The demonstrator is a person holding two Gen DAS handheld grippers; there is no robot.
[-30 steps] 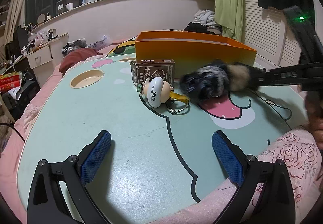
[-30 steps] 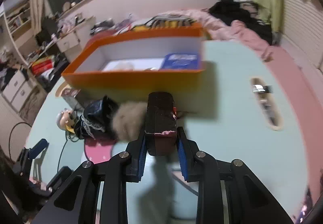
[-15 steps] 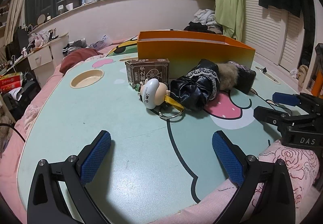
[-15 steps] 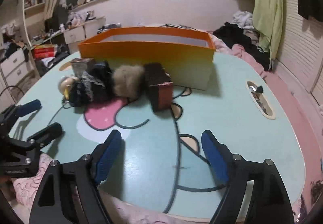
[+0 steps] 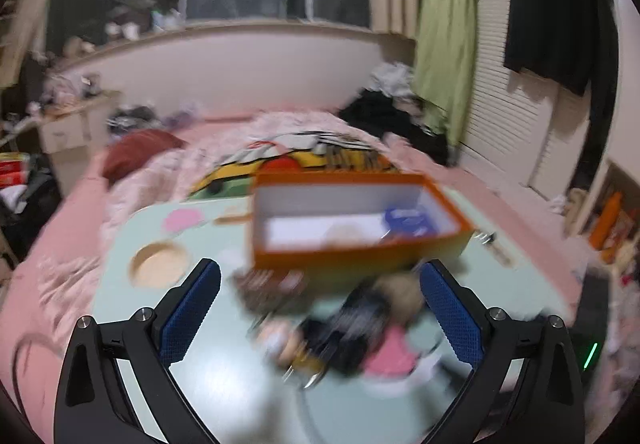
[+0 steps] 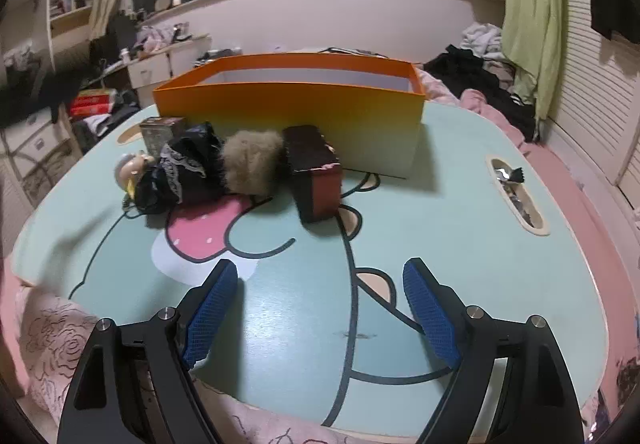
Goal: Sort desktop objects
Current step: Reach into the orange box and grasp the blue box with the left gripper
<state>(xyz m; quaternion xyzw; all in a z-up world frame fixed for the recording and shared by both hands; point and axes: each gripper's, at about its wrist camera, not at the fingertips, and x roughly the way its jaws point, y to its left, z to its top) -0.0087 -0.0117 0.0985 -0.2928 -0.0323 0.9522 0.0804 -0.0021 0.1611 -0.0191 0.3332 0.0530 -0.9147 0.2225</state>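
An open orange box (image 6: 288, 103) stands at the back of the mint cartoon table (image 6: 460, 244). In front of it lie a dark red-brown case (image 6: 316, 163), a tan fur ball (image 6: 252, 159), a black lace pouch (image 6: 180, 171), a small doll keychain (image 6: 130, 167) and a card box (image 6: 160, 129). My right gripper (image 6: 320, 268) hovers well short of the case; its jaws are opening with nothing between them. In the blurred left wrist view my left gripper (image 5: 320, 272) is open and empty above the pouch (image 5: 352, 328), looking into the orange box (image 5: 352, 256), which holds a blue item (image 5: 408, 222).
A round cup recess (image 5: 160, 268) sits at the table's left. A long slot (image 6: 516, 195) with small bits runs along its right side. Pink bedding (image 6: 52, 340) surrounds the table. Clothes (image 6: 480, 75) are piled behind on the right.
My right gripper let go of the dark case, left it on the table with the fur ball and pouch, and pulled back open. My left gripper rose and now sees into the box.
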